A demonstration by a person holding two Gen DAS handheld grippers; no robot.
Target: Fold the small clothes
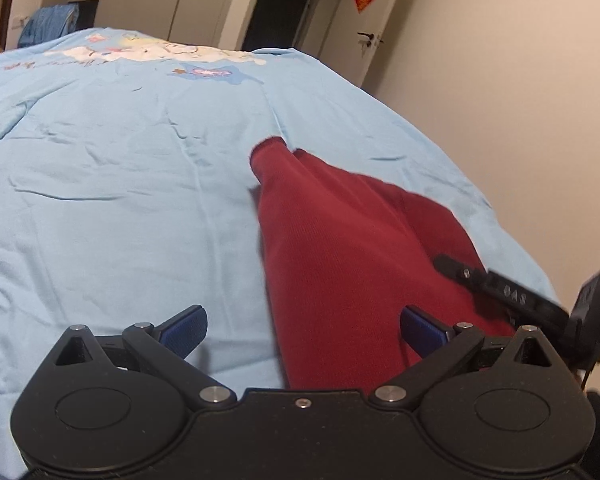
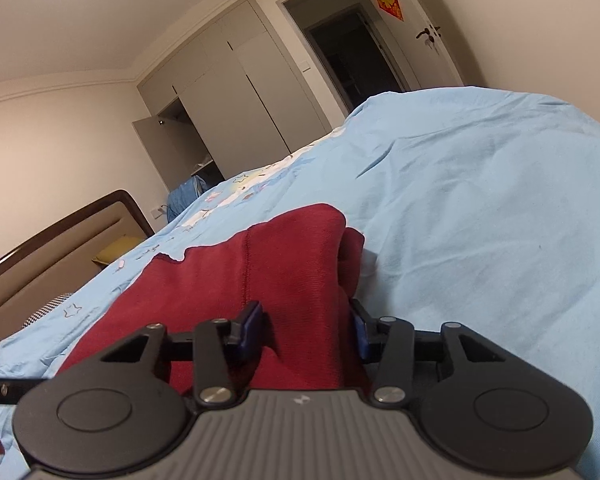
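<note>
A dark red knit garment (image 1: 340, 248) lies on the light blue bedcover (image 1: 120, 200), narrowing toward a cuff at its far end. My left gripper (image 1: 304, 330) is open just above the garment's near edge. Its right pad (image 1: 424, 332) is over the red cloth and its left pad over the bedcover. In the right wrist view, my right gripper (image 2: 306, 326) is shut on a thick fold of the red garment (image 2: 292, 264), and cloth fills the gap between its blue pads (image 2: 252, 320). One black finger (image 1: 500, 290) of the right gripper shows over the garment's right side.
The bedcover (image 2: 480, 220) has a cartoon print toward its far end. A wooden headboard (image 2: 60, 248) and a yellow pillow (image 2: 116, 252) are at the left. Wardrobe doors (image 2: 236, 92), a dark doorway (image 2: 348, 52) and a white wall (image 1: 520, 100) ring the bed.
</note>
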